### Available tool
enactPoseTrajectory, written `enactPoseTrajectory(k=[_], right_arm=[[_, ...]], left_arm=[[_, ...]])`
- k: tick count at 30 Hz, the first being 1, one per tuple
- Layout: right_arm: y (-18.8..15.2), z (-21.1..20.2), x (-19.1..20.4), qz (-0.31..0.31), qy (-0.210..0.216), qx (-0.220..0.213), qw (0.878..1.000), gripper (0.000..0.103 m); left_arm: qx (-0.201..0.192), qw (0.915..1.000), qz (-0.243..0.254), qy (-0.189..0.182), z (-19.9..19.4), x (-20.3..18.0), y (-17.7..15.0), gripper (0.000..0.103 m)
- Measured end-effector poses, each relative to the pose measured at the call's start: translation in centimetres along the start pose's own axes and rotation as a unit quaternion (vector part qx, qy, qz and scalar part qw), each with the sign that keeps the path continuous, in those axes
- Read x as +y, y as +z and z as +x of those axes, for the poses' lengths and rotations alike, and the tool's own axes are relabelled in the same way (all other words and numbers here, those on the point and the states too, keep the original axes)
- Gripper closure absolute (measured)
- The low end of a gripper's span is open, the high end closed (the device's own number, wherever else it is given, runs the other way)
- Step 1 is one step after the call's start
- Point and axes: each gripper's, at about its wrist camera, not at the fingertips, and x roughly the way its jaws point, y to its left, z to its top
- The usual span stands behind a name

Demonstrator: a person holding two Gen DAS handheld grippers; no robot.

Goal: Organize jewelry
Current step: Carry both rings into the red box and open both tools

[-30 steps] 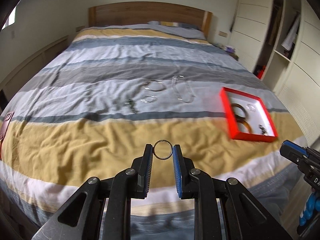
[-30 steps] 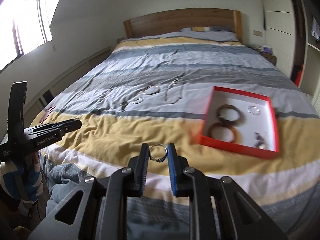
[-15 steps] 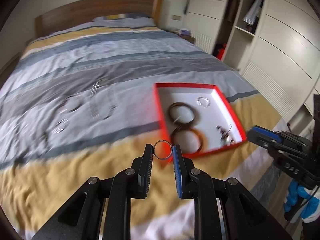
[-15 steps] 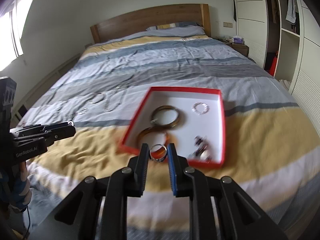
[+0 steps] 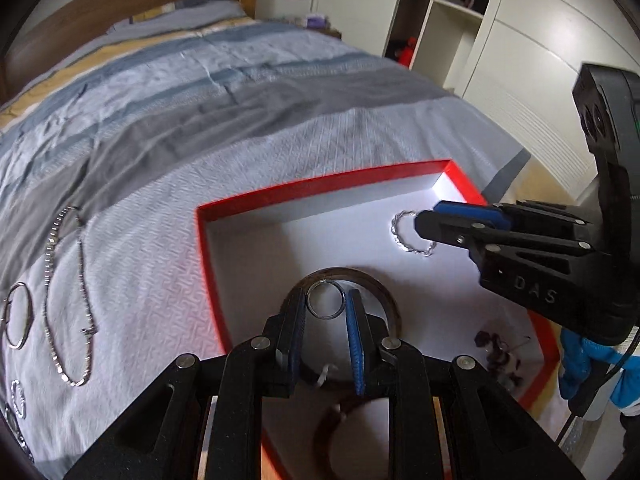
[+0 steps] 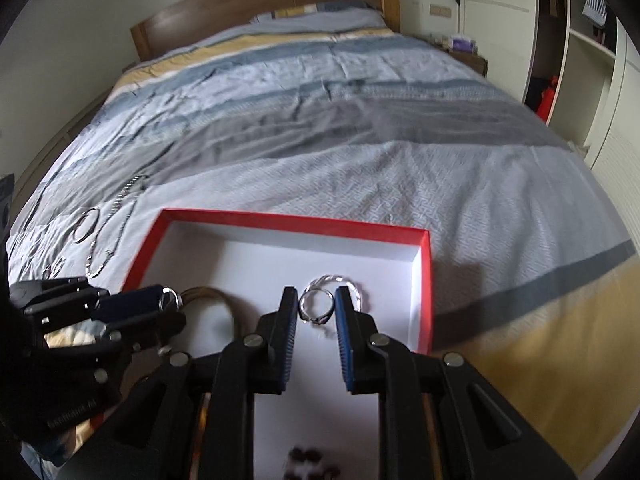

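Observation:
A red box with a white floor (image 5: 320,184) (image 6: 296,220) lies on the striped bedspread. My left gripper (image 5: 326,300) is shut on a plain silver ring (image 5: 325,301) and hangs over the box, above a brown bangle (image 5: 380,288). My right gripper (image 6: 316,306) is shut on a silver ring with a small setting (image 6: 316,307), also over the box, above a twisted silver bracelet (image 6: 344,282) (image 5: 400,240). Each gripper shows in the other's view: the right one (image 5: 424,222), the left one (image 6: 166,300). Dark earrings (image 5: 496,348) lie in the box.
On the bedspread left of the box lie a chain necklace (image 5: 64,292), a thin hoop bangle (image 5: 18,316) and other small silver pieces (image 5: 18,400). White wardrobe doors (image 5: 520,60) and open shelves stand to the right of the bed. A wooden headboard (image 6: 260,4) is at the far end.
Both grippers swept right and down from the bed's near edge to over the red box, each still holding its ring. The box now fills the lower part of both views.

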Motion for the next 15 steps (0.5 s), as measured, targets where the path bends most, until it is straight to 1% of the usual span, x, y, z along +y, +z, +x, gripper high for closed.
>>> enactPoseTrajectory(k=[2,3,5,8,11,13,15], right_arm=[[0.1,0.8,-0.1,-0.002,-0.007,0.012,1.000,0.085],[0.1,1.2,-0.3,0.001,-0.009,0.020,1.000,0.085],[0.0,1.7,-0.6,0.007,-0.015,0.027,1.000,0.085],[-0.1,2.0,-0.7,0.010,-0.013,0.032,0.999,0.085],[0.0,2.1,-0.7,0.010,-0.015,0.035,0.999,0.084],[0.0,2.0,-0.8,0.015,-0.014,0.038,0.999,0.084],[0.2,1.9,-0.9,0.019,-0.015,0.042,0.999,0.084]], left_arm=[[0.017,0.9998,-0.002,-0.004,1.0,0.0,0.0,0.083],[0.021,0.9998,0.005,0.000,1.4,-0.4,0.0,0.083],[0.022,0.9993,0.025,0.014,1.7,-1.0,0.0,0.083],[0.027,0.9987,0.034,0.025,2.1,-0.9,0.0,0.083],[0.032,0.9970,0.056,0.042,2.5,-1.4,0.0,0.083],[0.032,0.9969,0.058,0.043,2.5,-1.4,0.0,0.081],[0.037,0.9975,0.050,0.033,2.5,-1.2,0.2,0.079]])
